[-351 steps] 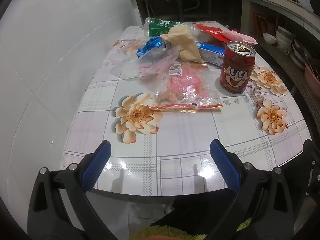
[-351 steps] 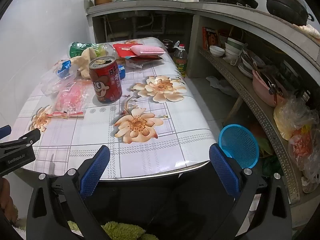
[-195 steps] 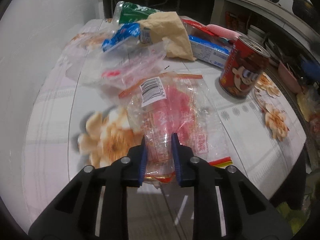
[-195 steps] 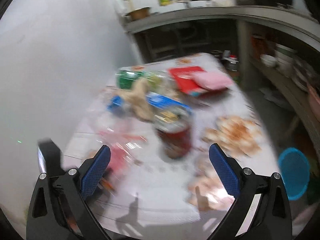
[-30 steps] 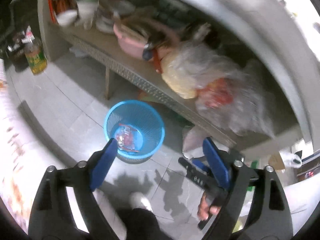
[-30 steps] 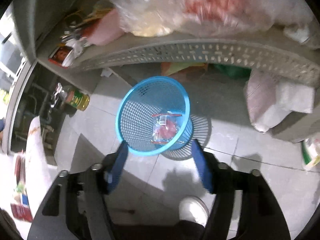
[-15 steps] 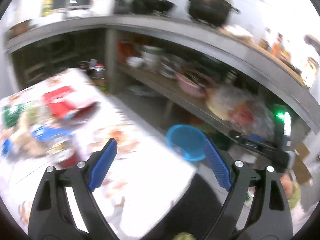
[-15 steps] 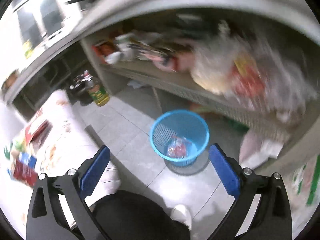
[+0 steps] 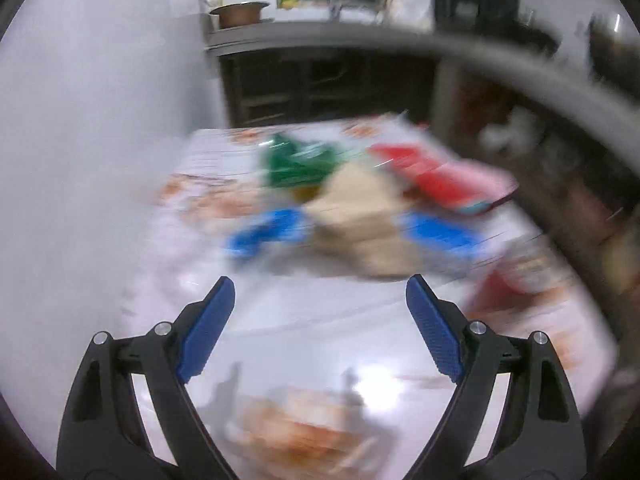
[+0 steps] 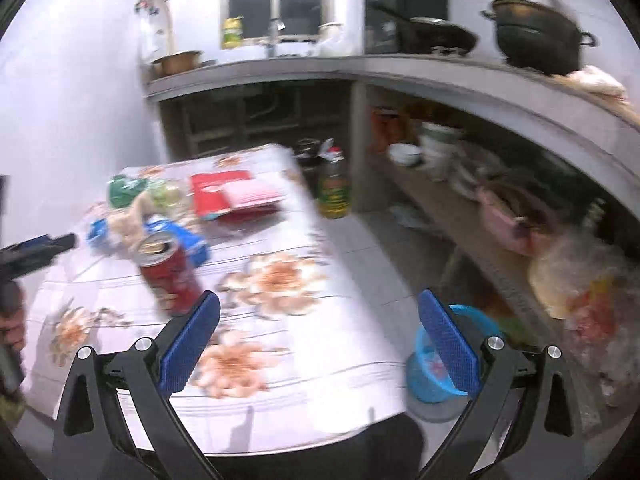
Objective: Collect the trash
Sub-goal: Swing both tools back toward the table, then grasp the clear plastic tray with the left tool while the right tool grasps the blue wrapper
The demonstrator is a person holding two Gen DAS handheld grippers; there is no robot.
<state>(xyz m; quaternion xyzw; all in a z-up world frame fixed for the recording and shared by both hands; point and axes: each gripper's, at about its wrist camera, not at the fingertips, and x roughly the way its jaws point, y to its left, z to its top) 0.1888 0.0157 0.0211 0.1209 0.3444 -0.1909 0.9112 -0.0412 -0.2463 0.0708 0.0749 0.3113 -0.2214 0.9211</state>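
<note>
We note both grippers wide and empty: left gripper [image 9: 320,296] over blurred table [image 9: 304,328] litter, right gripper [image 10: 319,312] near red can [image 10: 170,276]

Glossy tablecloth [image 10: 304,392], metal can [image 10: 170,276], blue plastic basket [image 10: 426,380]

I see my right gripper [image 10: 318,330] with its blue fingers [image 10: 188,346] wide apart and nothing between them. A red drink can [image 10: 170,274] stands on the flowery white desk [image 10: 280,400]. A round blue plastic basket [image 10: 430,376] sits on the floor.
</note>
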